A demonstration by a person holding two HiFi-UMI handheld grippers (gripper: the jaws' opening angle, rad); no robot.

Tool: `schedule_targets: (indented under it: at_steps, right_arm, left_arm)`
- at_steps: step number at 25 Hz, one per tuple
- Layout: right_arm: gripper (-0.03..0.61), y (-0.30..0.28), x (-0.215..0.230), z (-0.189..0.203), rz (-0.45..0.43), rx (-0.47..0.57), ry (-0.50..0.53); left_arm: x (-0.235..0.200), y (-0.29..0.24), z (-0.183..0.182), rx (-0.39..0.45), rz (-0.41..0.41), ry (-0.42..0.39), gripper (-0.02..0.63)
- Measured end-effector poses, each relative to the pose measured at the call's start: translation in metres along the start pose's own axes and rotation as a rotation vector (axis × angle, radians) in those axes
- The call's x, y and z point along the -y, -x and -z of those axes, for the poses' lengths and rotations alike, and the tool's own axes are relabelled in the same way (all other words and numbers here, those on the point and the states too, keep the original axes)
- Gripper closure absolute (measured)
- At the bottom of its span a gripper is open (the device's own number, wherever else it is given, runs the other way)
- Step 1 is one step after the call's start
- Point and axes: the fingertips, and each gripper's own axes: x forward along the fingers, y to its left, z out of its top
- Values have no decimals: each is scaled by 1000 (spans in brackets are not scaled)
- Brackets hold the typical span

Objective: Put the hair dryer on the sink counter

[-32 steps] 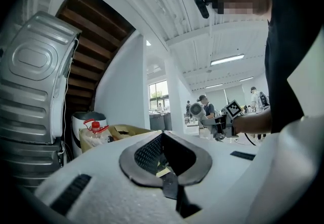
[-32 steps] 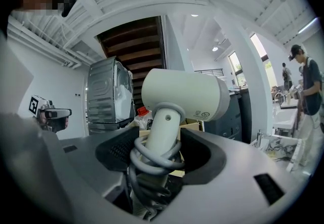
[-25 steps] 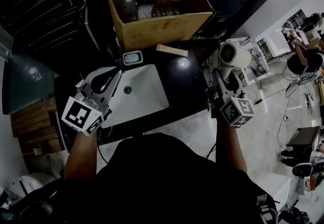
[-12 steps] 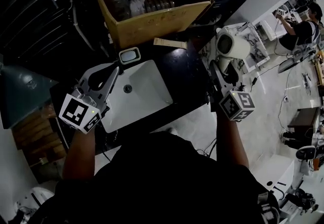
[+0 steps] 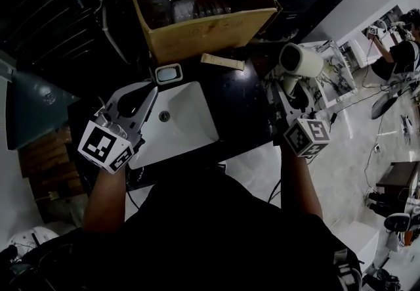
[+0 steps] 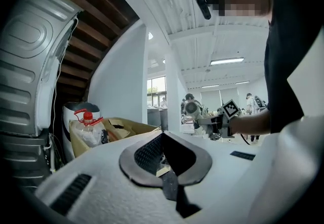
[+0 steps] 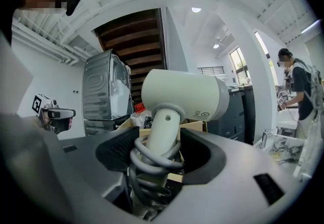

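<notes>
The white hair dryer is held out past the right end of the black sink counter. My right gripper is shut on its handle, which has the grey cord wound round it. In the right gripper view the hair dryer stands upright between the jaws of the right gripper, barrel pointing right. My left gripper hovers over the left part of the white sink basin, shut and holding nothing. In the left gripper view the tips of the left gripper meet.
An open cardboard box full of bottles stands behind the counter. A small dish sits at the basin's back edge and a beige bar lies on the counter. A washing machine stands at the left. A person works at the far right.
Both grippers have shifted a little across the scene and slightly lower. The hair dryer stays in the right gripper's hold; the left gripper stays shut and without a load.
</notes>
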Motion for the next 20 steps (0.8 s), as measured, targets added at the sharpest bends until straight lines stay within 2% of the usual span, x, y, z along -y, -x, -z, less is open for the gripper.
schedule_targets:
  at_steps: [9,20]
  right_arm:
    - [319,-14,27,-10,-75,5,-13]
    - [319,-29,45,-11,-105,-3,3]
  left_arm:
    - [15,-28,-9,-10,-55,-1,598]
    - [14,-37,-4,-22,-114,10,598]
